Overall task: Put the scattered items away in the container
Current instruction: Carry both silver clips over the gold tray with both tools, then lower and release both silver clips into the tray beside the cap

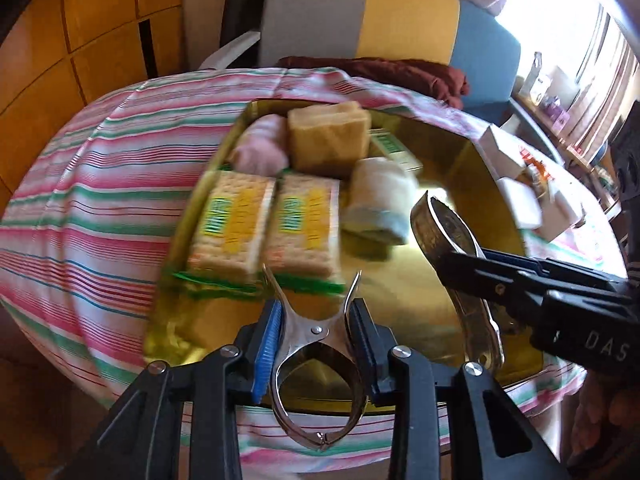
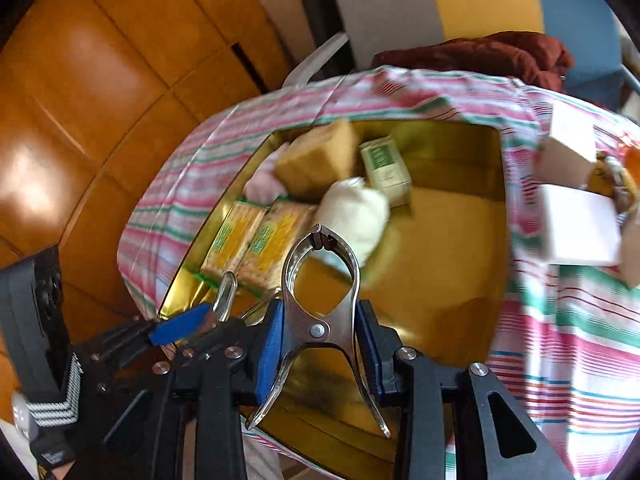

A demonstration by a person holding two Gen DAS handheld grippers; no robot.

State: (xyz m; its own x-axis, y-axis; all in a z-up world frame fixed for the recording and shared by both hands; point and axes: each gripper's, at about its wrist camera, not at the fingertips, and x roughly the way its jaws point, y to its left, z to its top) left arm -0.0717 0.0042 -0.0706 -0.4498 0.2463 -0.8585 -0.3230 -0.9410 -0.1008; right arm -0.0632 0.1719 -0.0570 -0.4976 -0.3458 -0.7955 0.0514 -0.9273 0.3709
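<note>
Steel clip (image 1: 312, 360) clamped in left gripper (image 1: 316, 344), above gold tin (image 1: 480, 168)

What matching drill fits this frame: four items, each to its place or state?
Items:
1. metal clip
2. second metal clip
3. cracker packs
4. white box

Places/states:
A. on the striped cloth, outside the tin
B. held in the right tongs
C. side by side in the gold tin
D. held in the left tongs

Pairs: 1-D, 2-B, 3-C, 4-A
</note>
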